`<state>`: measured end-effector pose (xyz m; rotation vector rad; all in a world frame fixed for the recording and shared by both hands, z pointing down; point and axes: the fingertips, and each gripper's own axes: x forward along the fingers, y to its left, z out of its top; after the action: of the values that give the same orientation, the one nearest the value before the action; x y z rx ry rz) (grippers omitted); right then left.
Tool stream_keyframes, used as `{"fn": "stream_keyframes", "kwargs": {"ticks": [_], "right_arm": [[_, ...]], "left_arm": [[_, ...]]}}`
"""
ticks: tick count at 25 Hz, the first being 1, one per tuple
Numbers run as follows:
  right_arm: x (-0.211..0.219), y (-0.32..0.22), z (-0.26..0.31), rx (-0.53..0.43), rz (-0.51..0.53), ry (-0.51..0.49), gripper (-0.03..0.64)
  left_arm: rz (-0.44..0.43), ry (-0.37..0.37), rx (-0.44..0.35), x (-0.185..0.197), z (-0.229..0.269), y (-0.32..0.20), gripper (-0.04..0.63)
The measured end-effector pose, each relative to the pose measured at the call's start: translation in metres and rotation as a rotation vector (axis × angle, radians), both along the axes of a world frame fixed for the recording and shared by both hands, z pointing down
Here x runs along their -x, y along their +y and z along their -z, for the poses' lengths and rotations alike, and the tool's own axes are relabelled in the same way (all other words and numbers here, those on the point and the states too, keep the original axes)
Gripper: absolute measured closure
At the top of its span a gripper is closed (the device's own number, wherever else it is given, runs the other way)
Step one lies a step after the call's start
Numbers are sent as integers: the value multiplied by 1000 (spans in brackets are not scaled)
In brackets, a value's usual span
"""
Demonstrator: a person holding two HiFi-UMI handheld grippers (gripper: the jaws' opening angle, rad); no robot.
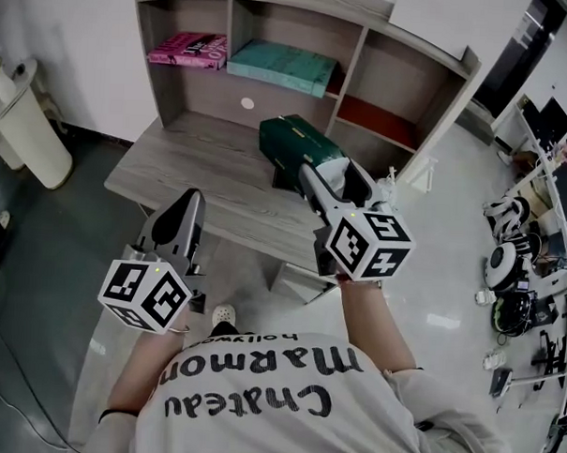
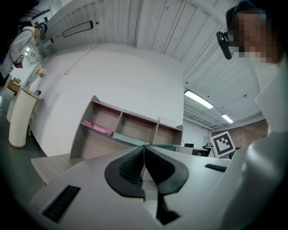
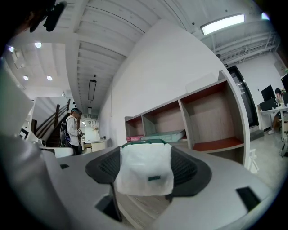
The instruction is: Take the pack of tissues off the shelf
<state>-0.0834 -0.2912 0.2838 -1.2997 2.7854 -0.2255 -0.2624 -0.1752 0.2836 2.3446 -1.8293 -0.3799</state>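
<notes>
My right gripper (image 3: pixel 146 158) is clamped on the pack of tissues (image 3: pixel 144 176): the white pack sits squarely between the two dark pads, filling the gap. In the head view it is held clear of the shelf (image 1: pixel 366 48), above the desk (image 1: pixel 187 174) and just in front of the green box (image 1: pixel 295 142). My left gripper (image 2: pixel 144 165) has its jaws pressed together, empty, low beside the desk edge.

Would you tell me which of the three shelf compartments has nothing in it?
The right compartment, with the red floor; the left holds a pink box and the middle a teal pack.
</notes>
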Motion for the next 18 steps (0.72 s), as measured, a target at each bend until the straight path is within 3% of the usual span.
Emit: {"fn": "stream_keyframes", "kwargs": {"ticks": [18], "right_arm": [[-17, 25, -59, 72, 20, 139, 278]], "left_arm": [[65, 14, 46, -15, -35, 37, 574]]}}
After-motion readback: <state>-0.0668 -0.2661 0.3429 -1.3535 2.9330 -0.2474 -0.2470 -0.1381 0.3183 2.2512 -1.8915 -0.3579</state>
